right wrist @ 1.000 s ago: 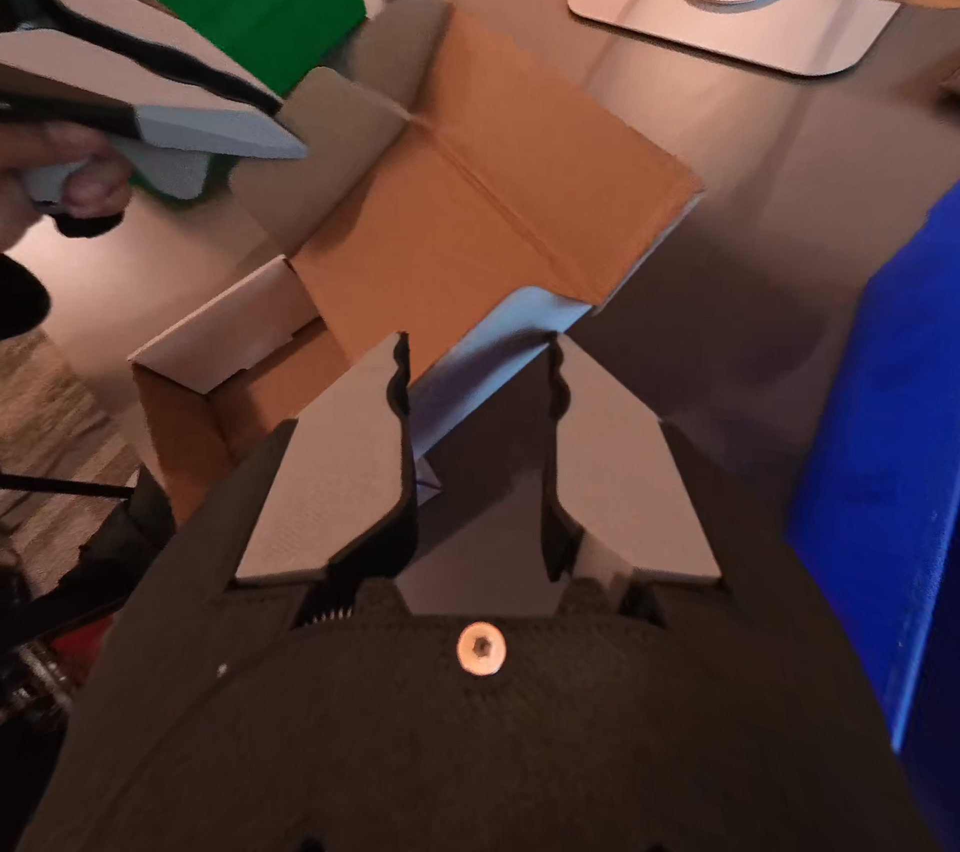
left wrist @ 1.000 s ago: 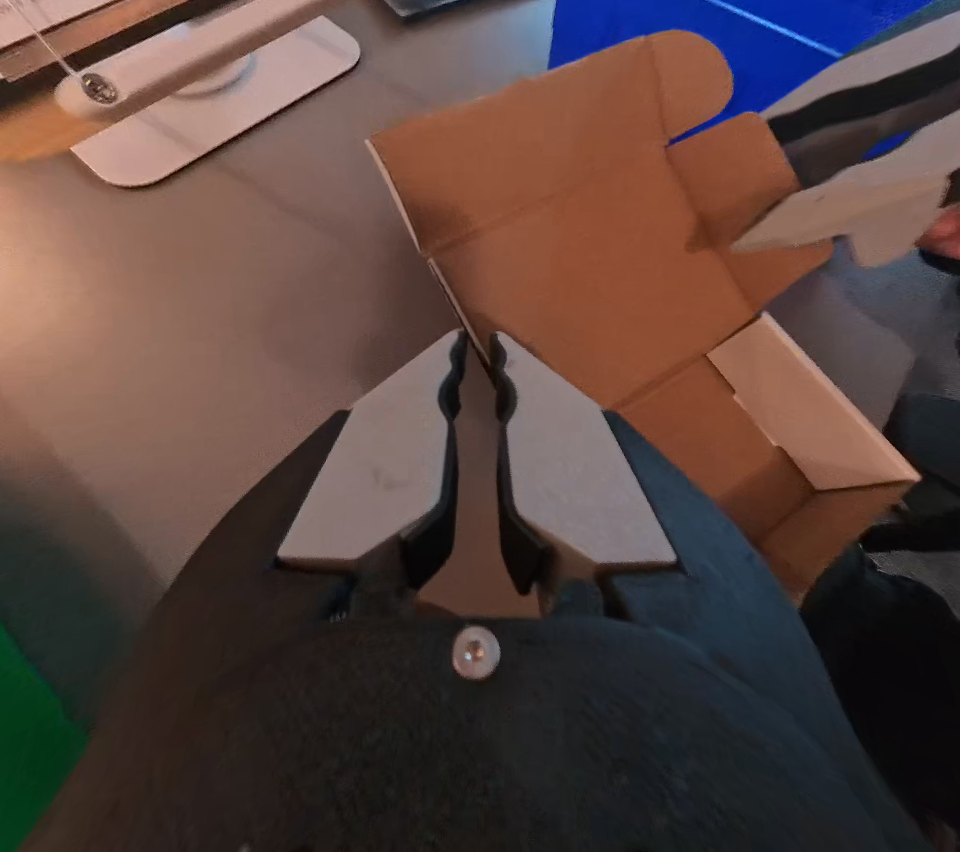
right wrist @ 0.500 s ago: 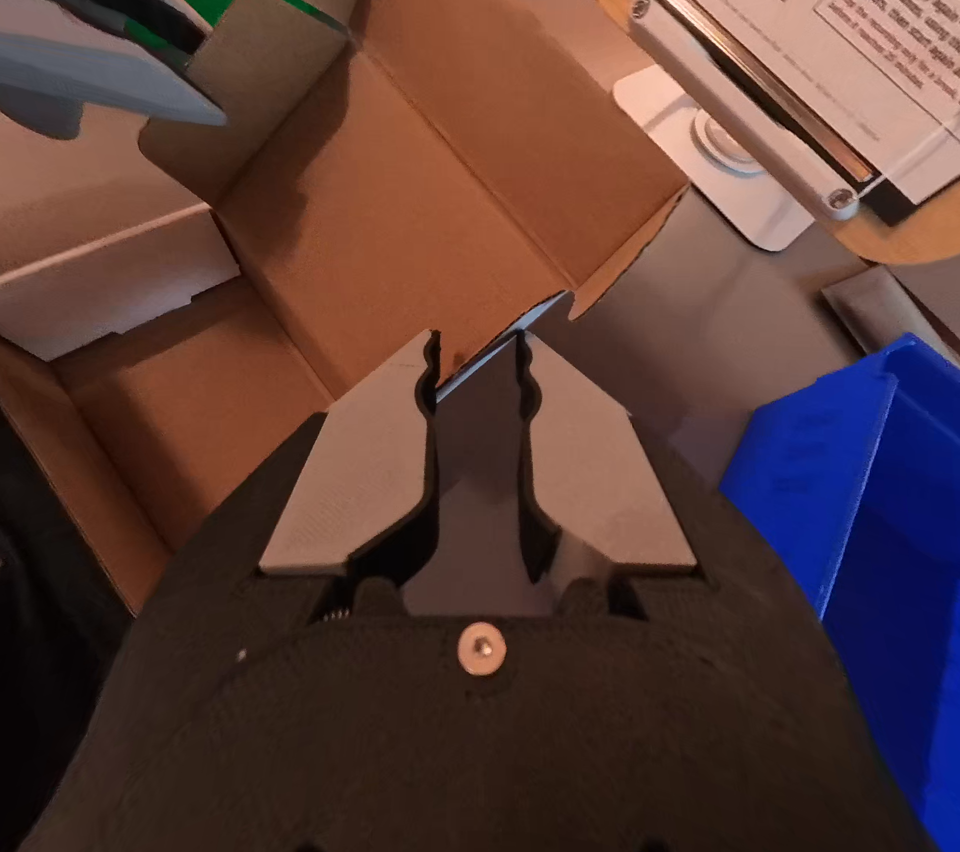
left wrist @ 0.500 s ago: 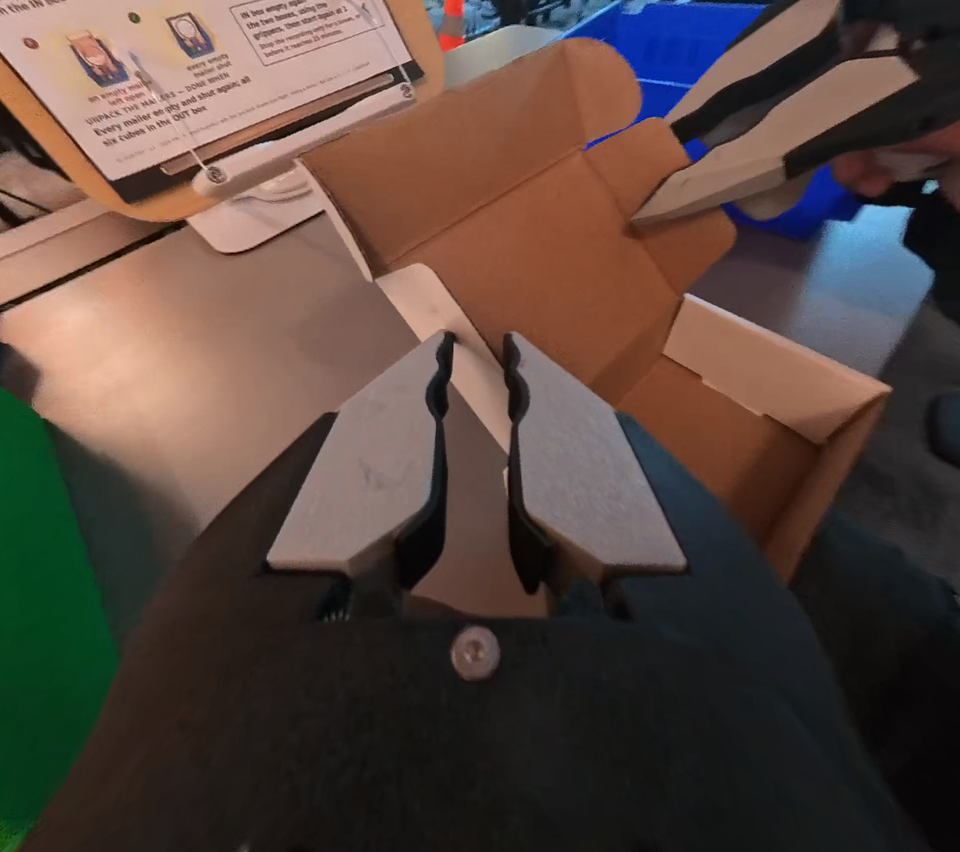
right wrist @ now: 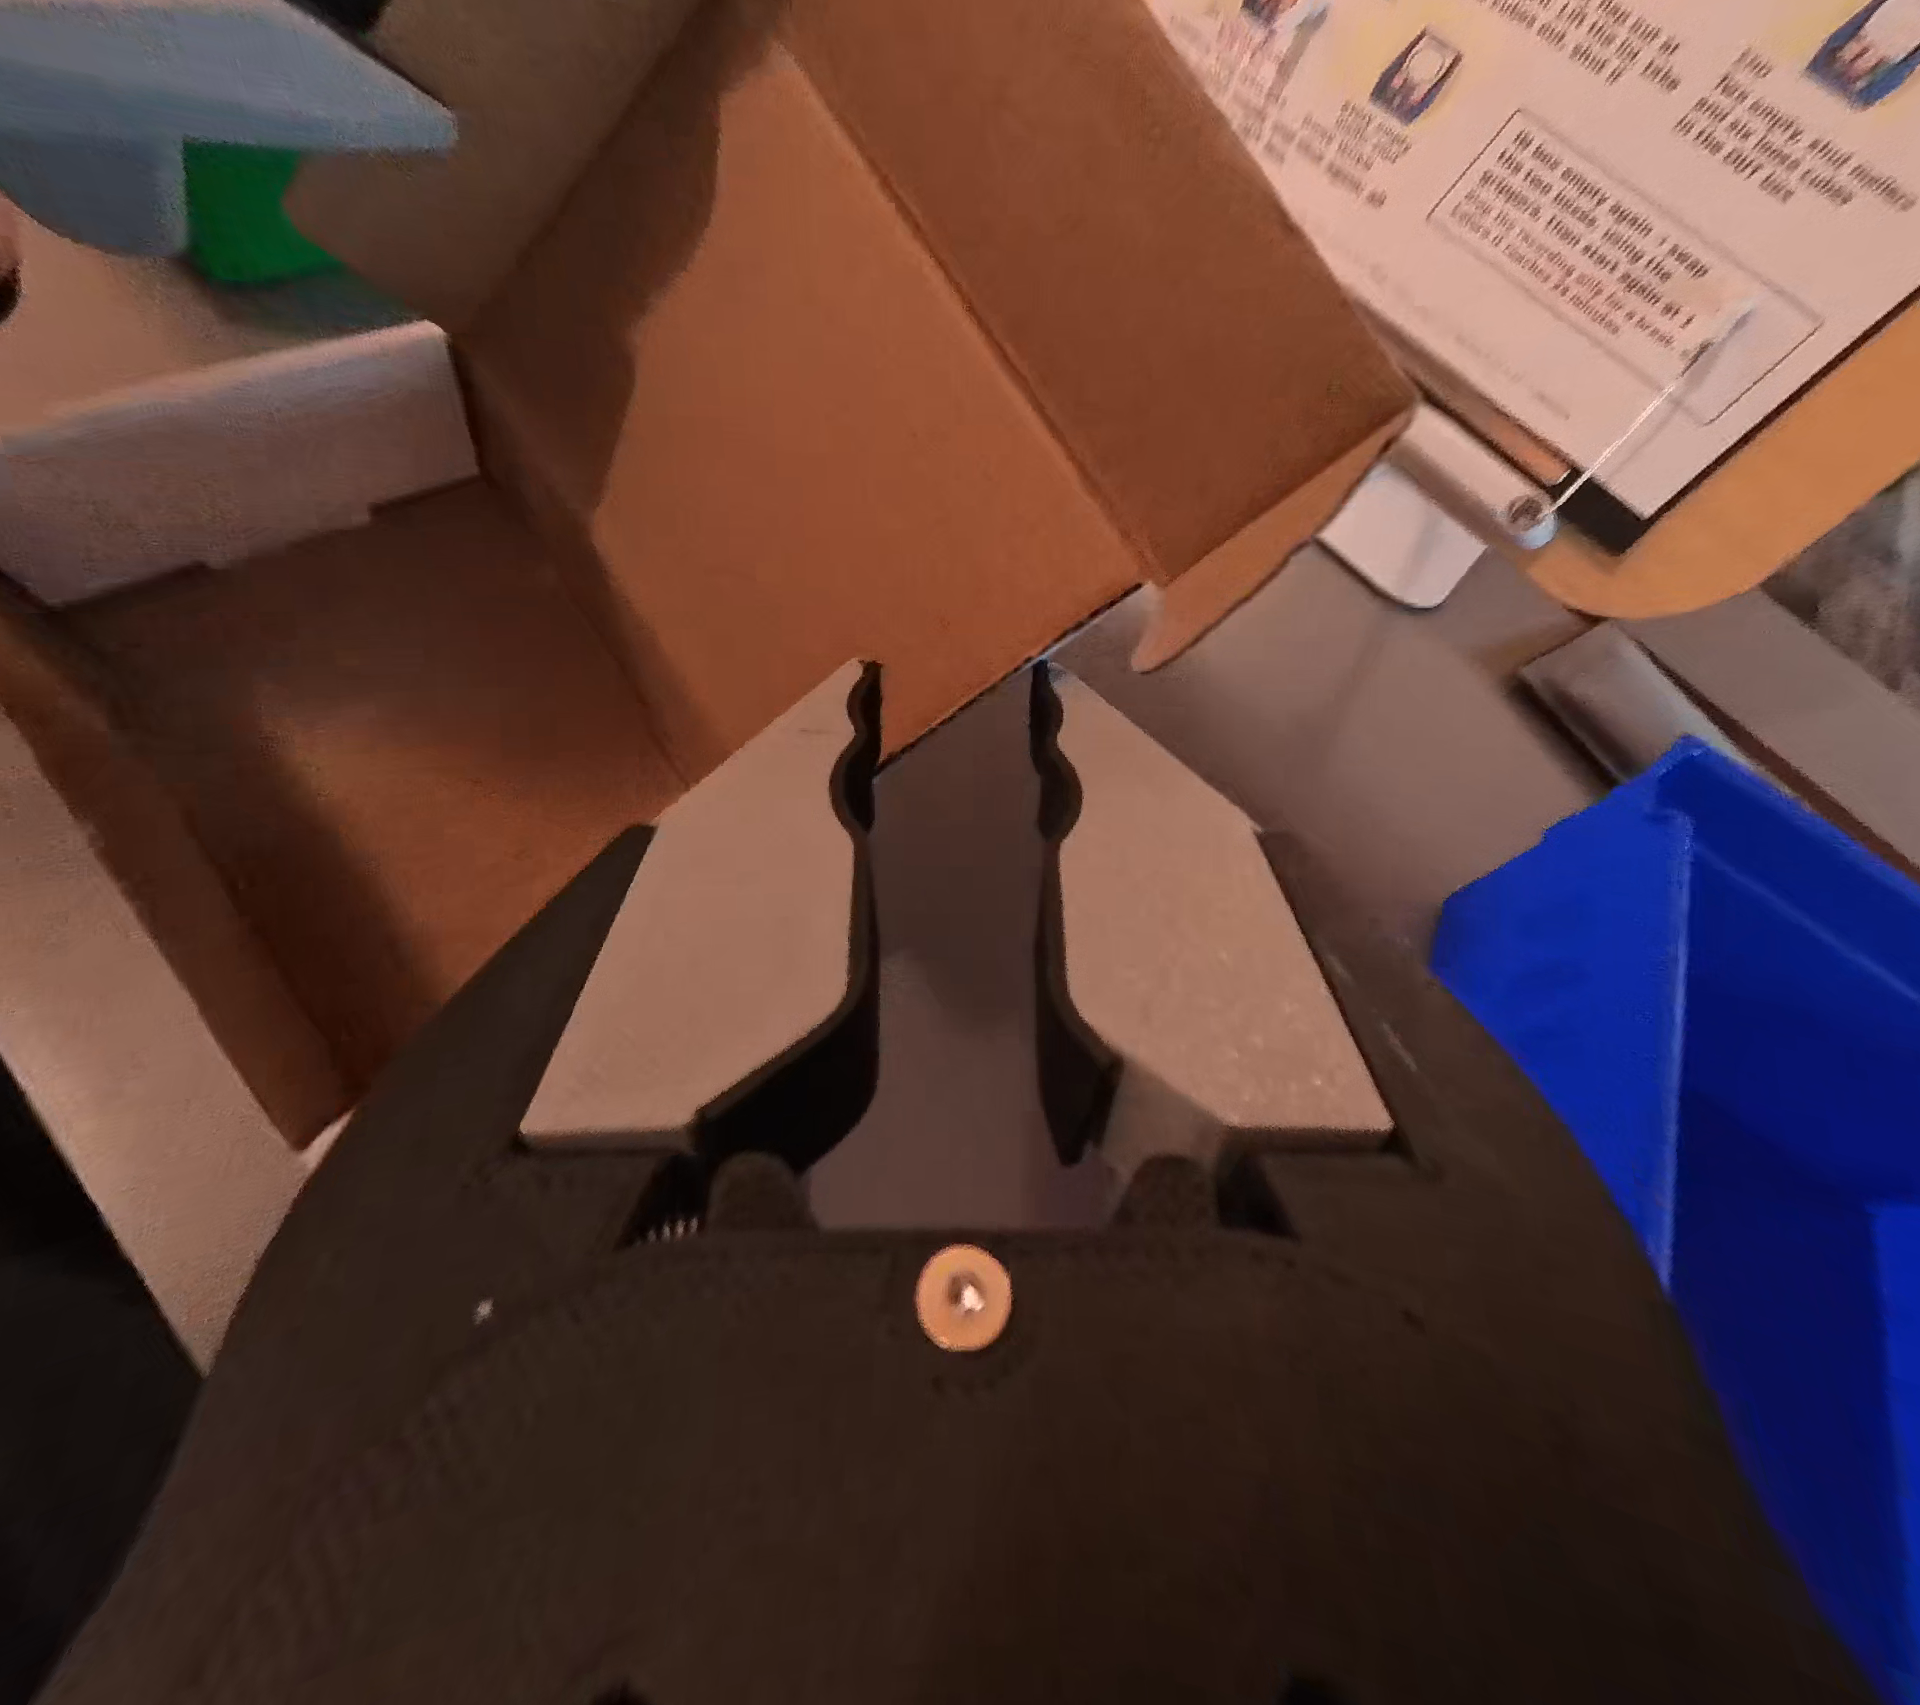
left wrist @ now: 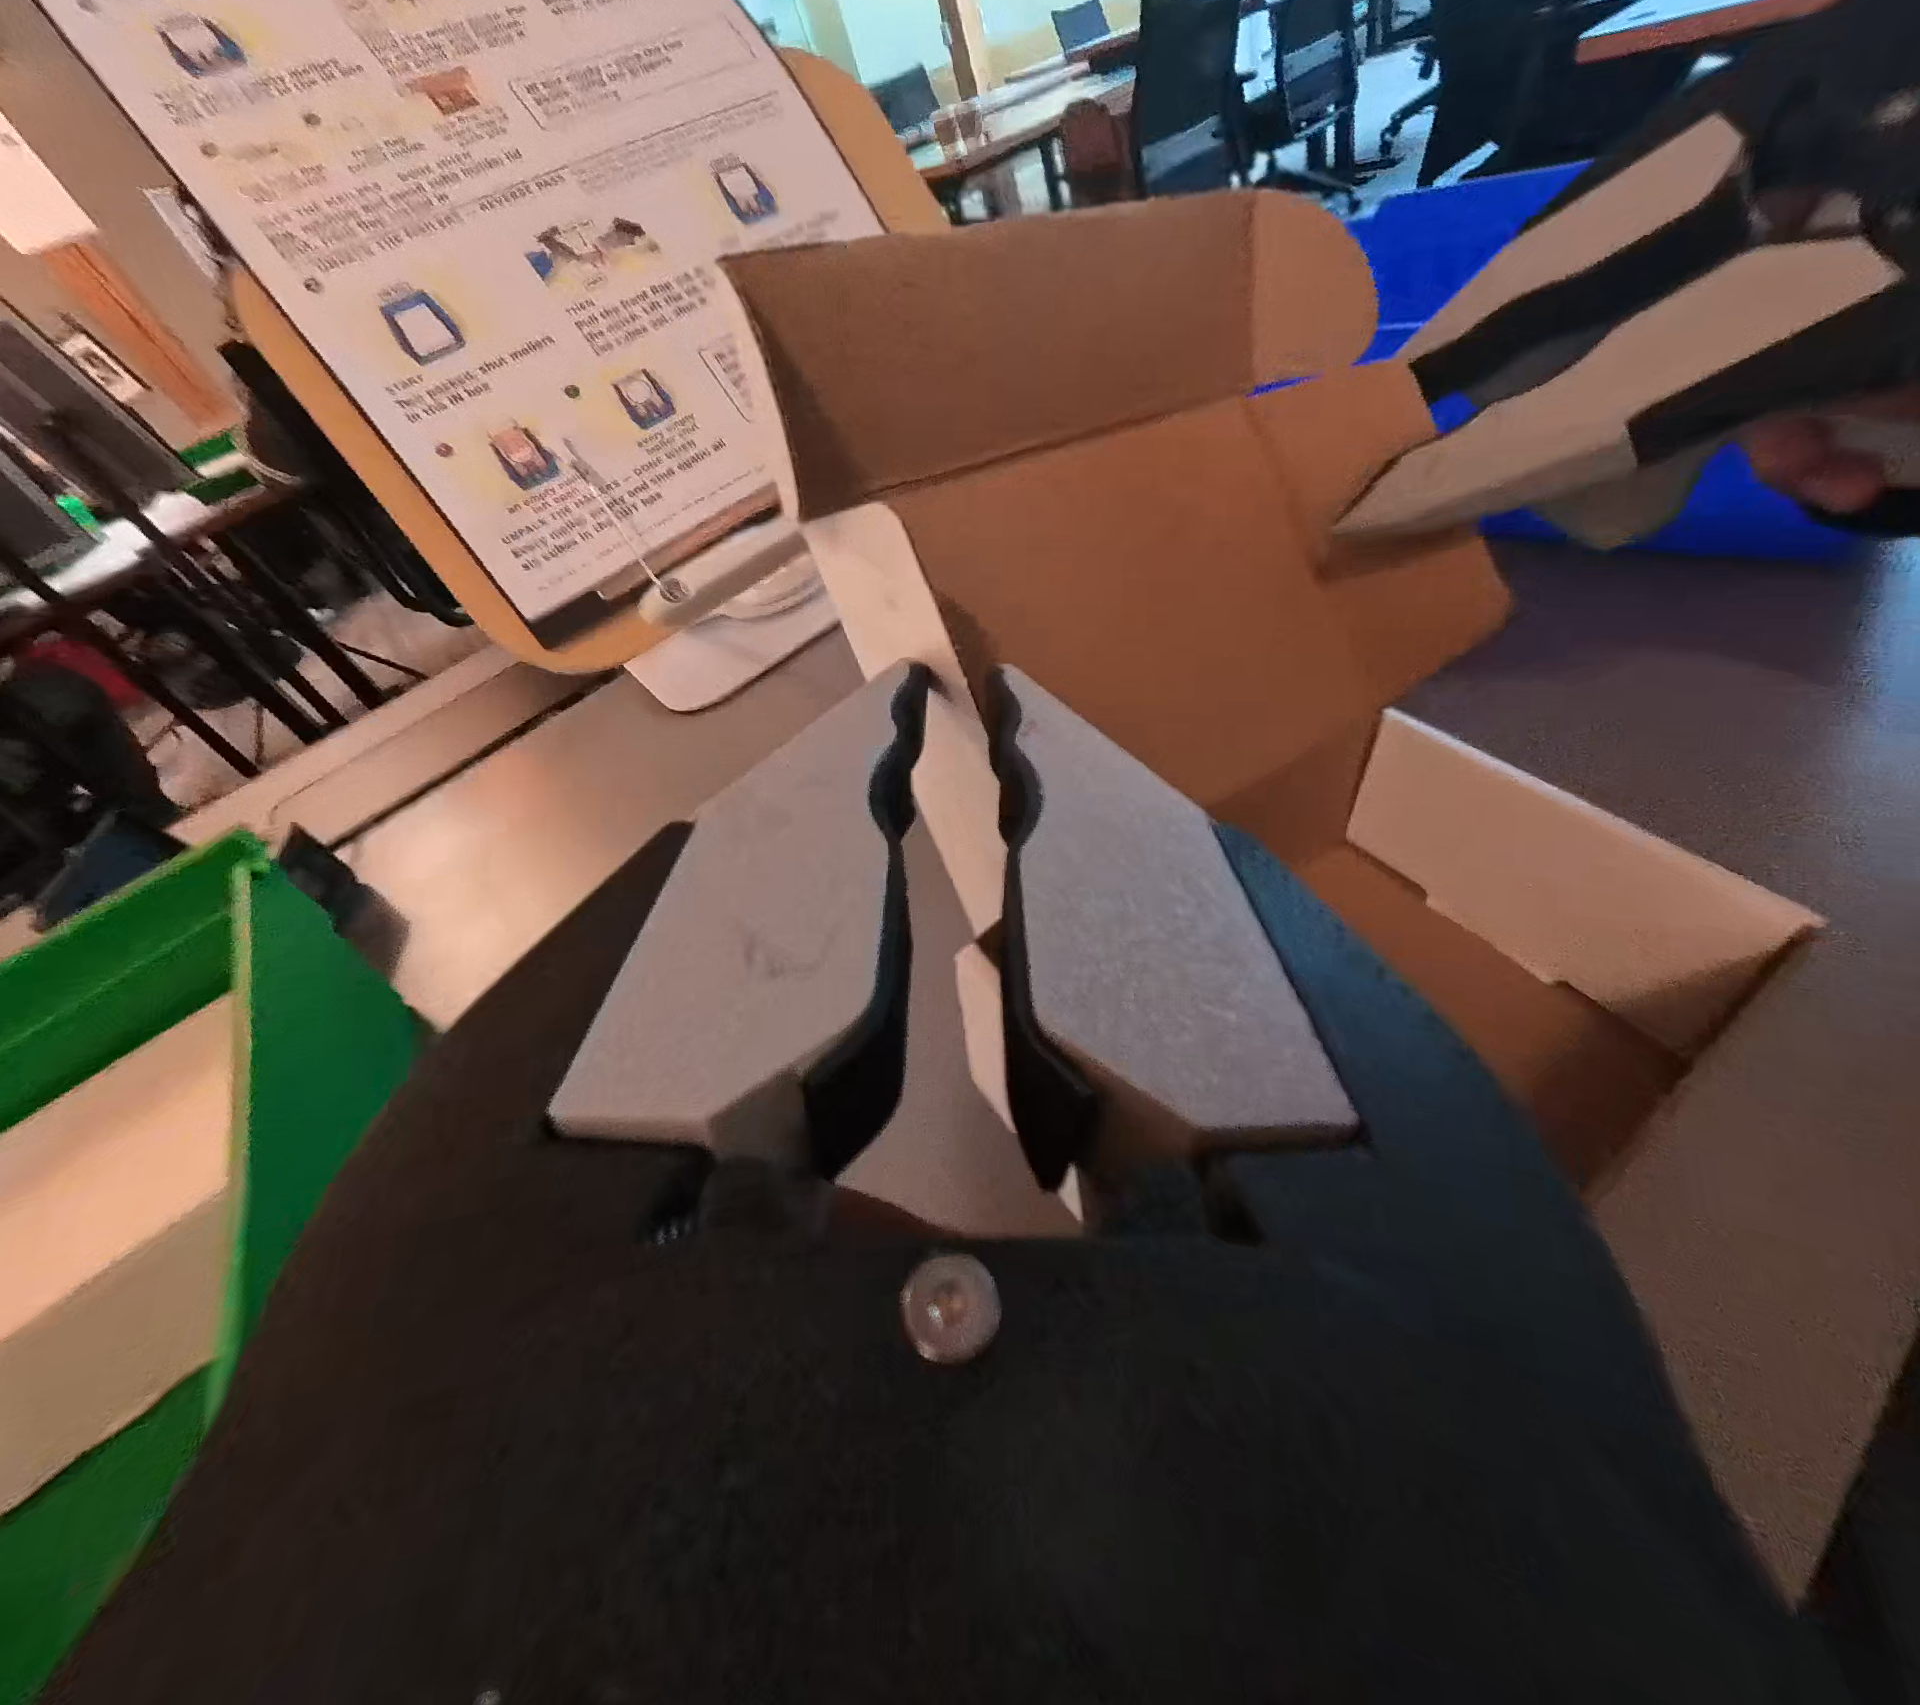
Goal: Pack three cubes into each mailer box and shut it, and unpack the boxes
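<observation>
**Closing an empty mailer box: lid halfway up**

Mid-step in shutting the mailer box (left wrist: 1122,575), standing open on the grey tabletop (left wrist: 1704,720) between the green bin (left wrist: 125,1084) and the blue bin (right wrist: 1766,1032). No cubes visible inside; so probably the unpack pass, with closing left to do.

Left gripper (left wrist: 951,689): jaws nearly together, pinching the white side flap (left wrist: 883,606) of the raised lid. Right gripper (right wrist: 951,684): jaws a little apart, straddling the lid's lower edge by the opposite flap (right wrist: 1216,606); hard to tell whether gripping or merely touching.

Next, by judgement: swing the lid over the tray, steer both side flaps inside the walls, then tuck the front flap (left wrist: 1039,346) down. Flap catching outside a wall is the main risk.

Instruction board (left wrist: 436,201) behind.
</observation>
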A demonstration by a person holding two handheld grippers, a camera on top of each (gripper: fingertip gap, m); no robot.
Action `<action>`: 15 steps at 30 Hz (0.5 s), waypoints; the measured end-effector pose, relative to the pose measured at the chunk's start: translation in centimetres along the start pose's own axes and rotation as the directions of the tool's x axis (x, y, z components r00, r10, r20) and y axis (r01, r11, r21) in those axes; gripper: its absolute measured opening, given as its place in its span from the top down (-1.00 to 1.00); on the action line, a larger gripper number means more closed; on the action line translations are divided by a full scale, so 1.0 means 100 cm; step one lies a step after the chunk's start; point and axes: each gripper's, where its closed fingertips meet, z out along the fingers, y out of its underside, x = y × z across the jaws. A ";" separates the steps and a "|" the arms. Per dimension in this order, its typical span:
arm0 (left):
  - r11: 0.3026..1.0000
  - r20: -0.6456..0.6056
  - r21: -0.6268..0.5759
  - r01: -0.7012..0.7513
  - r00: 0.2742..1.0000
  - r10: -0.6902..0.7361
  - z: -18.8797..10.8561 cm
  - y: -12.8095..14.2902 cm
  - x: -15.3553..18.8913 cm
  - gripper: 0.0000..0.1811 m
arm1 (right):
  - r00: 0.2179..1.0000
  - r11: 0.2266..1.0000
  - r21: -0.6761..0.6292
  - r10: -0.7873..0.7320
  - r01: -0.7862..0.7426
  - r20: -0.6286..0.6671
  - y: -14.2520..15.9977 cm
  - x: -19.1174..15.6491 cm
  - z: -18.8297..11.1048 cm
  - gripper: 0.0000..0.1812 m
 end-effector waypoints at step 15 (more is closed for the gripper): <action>0.995 -0.172 0.090 -0.040 0.984 0.055 -0.059 0.037 0.059 0.85 | 0.868 0.869 0.006 -0.494 0.494 0.048 0.009 -0.042 -0.015 0.54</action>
